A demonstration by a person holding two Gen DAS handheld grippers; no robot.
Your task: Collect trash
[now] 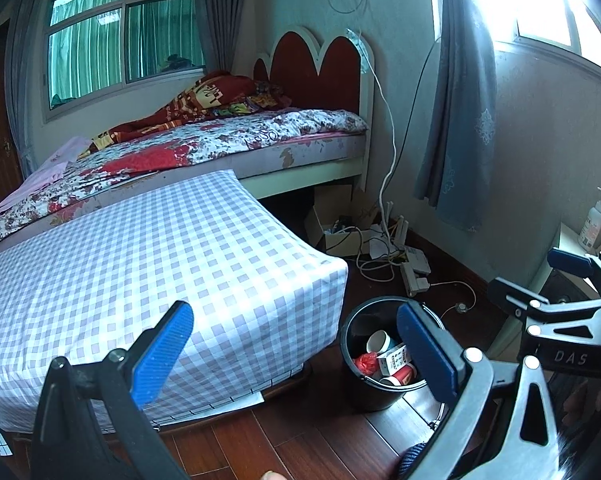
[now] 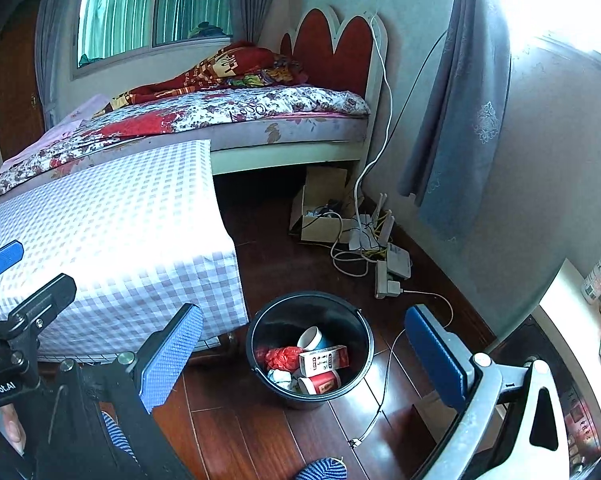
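Black round plastic bucket (image 1: 380, 388) is seen from the left wrist on the wooden floor just right of the checked-cloth bench (image 1: 140, 260), trash inside; left tongs (image 1: 296, 344) are spread wide, empty. From the right wrist, right tongs (image 2: 304, 344) are likewise spread wide and empty above that bucket (image 2: 260, 344), cups and a carton (image 2: 323, 360) inside.

Your left gripper (image 1: 296, 344) wide open, empty. Your right gripper (image 2: 304, 344) same, held just right of it.

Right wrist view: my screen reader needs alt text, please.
A black bucket on a wooden floor holds cups, a carton and wrappers, framed by the open, empty right gripper. A checked table and bed lie behind.
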